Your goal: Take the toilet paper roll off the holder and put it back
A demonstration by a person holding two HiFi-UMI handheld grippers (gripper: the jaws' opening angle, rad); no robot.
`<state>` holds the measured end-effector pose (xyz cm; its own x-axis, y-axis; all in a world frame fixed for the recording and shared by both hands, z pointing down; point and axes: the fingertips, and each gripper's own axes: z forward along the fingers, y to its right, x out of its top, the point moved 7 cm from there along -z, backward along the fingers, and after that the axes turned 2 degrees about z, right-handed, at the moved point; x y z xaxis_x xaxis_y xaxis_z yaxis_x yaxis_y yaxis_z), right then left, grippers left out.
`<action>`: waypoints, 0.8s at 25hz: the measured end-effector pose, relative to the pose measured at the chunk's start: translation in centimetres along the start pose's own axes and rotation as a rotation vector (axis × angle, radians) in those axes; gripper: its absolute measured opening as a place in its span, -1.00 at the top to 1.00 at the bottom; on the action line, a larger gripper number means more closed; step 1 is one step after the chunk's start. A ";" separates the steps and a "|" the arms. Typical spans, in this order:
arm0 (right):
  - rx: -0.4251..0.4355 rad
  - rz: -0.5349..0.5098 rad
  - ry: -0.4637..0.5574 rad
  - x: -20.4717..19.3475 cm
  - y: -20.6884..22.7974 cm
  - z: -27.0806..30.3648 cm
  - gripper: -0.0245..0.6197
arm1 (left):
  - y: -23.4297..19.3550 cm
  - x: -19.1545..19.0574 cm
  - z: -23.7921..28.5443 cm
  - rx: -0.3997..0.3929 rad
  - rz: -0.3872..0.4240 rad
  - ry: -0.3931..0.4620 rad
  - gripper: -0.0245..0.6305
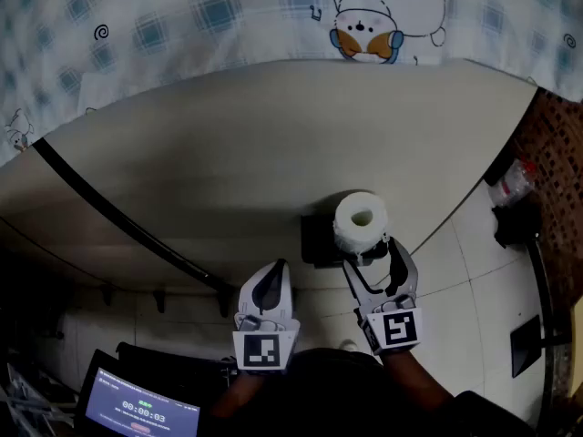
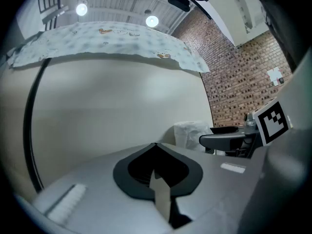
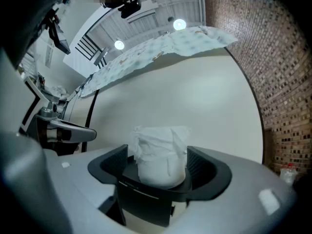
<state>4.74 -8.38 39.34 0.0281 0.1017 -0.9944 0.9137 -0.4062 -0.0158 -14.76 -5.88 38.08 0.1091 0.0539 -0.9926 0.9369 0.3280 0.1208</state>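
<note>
- The roll stands upright on the holder, with its hole facing up. It is not off yet.
- The top of the roll looks loose and crumpled.
- The holder is black and sits on the beige wall. I cannot see what part of it goes inside the roll.
- The right gripper is at the roll. Its jaws are apart, one on each side of the roll and very near it. I do not see them squeeze it.
- The left gripper is off to the side, well apart from the roll. Its jaws are together with nothing in them.
- A checked cloth hangs over the top of the wall, far from the work.
- My guess is that the next job is to close on the roll and lift it.
- The roll is soft. A hard squeeze could squash it.
- A weak squeeze could let it slip and fall to the floor.
- A tilted pull could catch the roll on the holder.
- The loose paper on top could snag on a jaw and tear or unroll.
</note>
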 end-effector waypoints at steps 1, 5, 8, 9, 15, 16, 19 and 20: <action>0.005 0.003 -0.011 0.0 -0.1 0.5 -0.26 | -0.1 0.0 0.0 0.000 -0.002 -0.001 0.87; -0.001 0.012 -0.046 0.1 -0.2 2.4 -0.59 | -0.7 0.1 0.4 -0.002 -0.001 -0.008 0.87; -0.033 0.005 -0.063 0.3 0.1 3.7 -0.72 | -1.1 -0.2 0.8 -0.002 -0.018 -0.023 0.87; -0.041 0.006 -0.069 0.3 0.3 4.1 -0.72 | -1.2 -0.3 0.9 -0.001 -0.023 -0.032 0.87; -0.042 0.004 -0.102 0.2 1.1 5.9 -0.72 | -1.8 -0.9 1.4 0.002 -0.027 -0.054 0.87; -0.041 -0.002 -0.098 0.3 1.2 6.0 -0.72 | -1.8 -1.0 1.4 0.003 -0.029 -0.056 0.87; -0.046 -0.012 -0.083 0.5 1.4 5.8 -0.56 | -1.8 -1.1 1.4 0.005 -0.033 -0.060 0.87; -0.048 -0.011 -0.082 0.5 1.5 5.7 -0.48 | -1.8 -1.2 1.3 0.006 -0.038 -0.061 0.87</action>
<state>3.85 -14.14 38.25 -0.0138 0.0300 -0.9995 0.9320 -0.3617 -0.0238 -16.15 -7.81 39.01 0.0937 -0.0164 -0.9955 0.9427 0.3231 0.0834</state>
